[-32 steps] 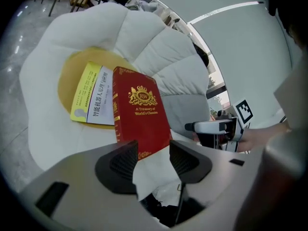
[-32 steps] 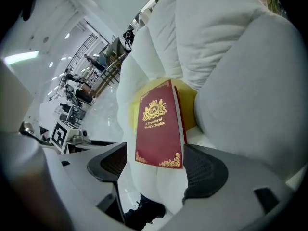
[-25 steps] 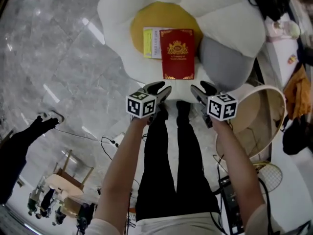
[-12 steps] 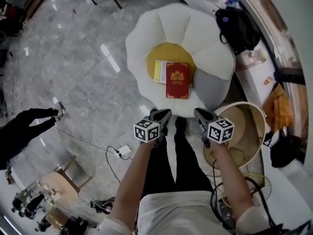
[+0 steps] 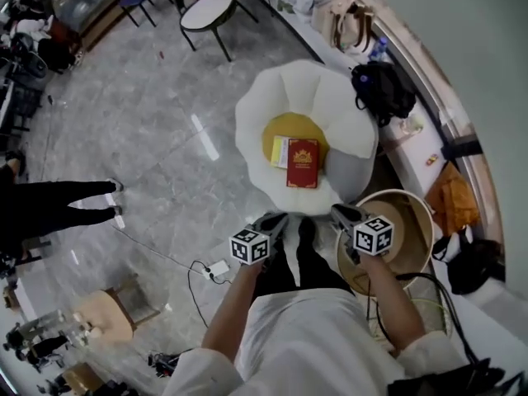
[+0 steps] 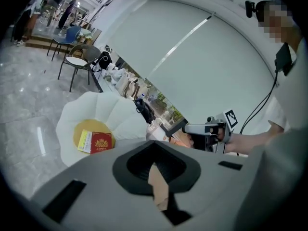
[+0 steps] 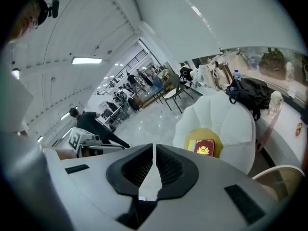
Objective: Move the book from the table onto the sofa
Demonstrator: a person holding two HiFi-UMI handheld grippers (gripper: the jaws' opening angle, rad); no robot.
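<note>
Leave the red book [image 5: 302, 163] flat on the yellow centre of the flower-shaped sofa [image 5: 272, 97] with the yellow booklet [image 5: 279, 151] — hold left gripper [image 5: 275, 221] and right gripper [image 5: 343, 214], jaws just closed on nothing, well clear of the sofa.

I can read no words. The red book [image 5: 302, 162] on the sofa [image 5: 330, 97] shows a gold crest and gold print, too small to make out. The cubes on my left gripper [image 5: 276, 220] and right gripper [image 5: 341, 214] bear only black-and-white square markers.
</note>
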